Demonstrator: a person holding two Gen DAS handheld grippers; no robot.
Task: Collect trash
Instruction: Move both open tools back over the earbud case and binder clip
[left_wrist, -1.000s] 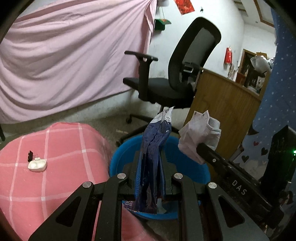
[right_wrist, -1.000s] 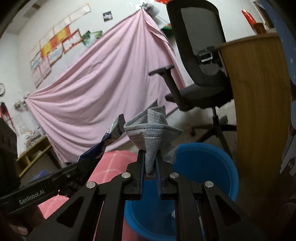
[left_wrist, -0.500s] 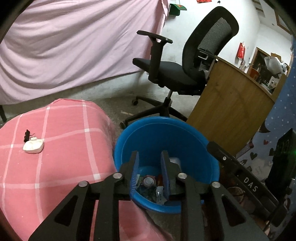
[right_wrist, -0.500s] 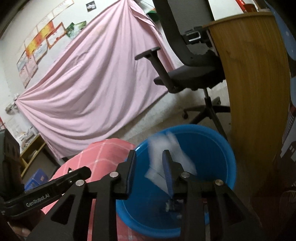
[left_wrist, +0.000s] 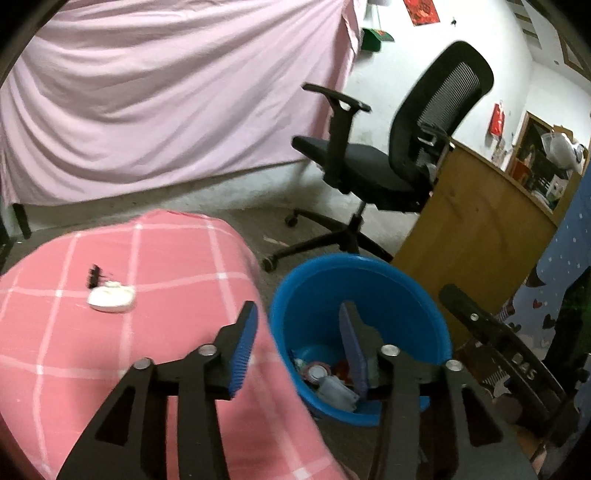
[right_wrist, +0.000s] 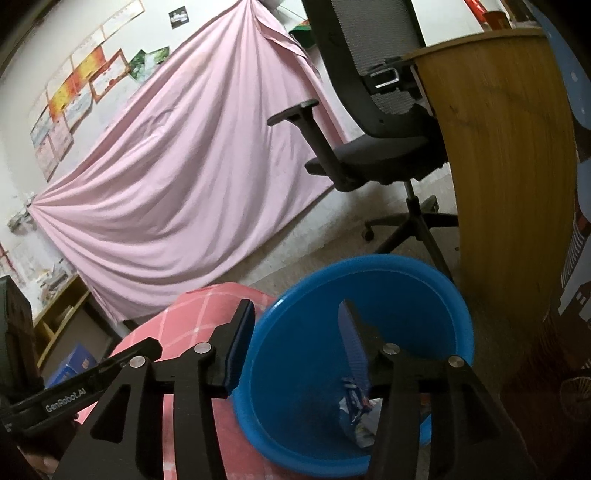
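Opening above the blue bucket (left_wrist: 402, 284), my left gripper (left_wrist: 297, 347) held nothing between its blue pads, and the jaws were spreading wider as it hung at the lower middle of the left wrist frame. My right gripper (right_wrist: 295, 343) was likewise parting, empty, over the same bucket (right_wrist: 295, 369) at the bottom centre of its own view. The trash (left_wrist: 325, 380) lay at the bucket's bottom: a can end, a pale wrapper and red scraps, and from the right a crumpled blue-and-white packet (right_wrist: 354, 406). A white lump (left_wrist: 110, 297) sat on the pink checked cover (left_wrist: 147, 258) at the left, beside a small black clip (left_wrist: 94, 275). A black office chair (left_wrist: 373, 166) stood behind, at upper right.
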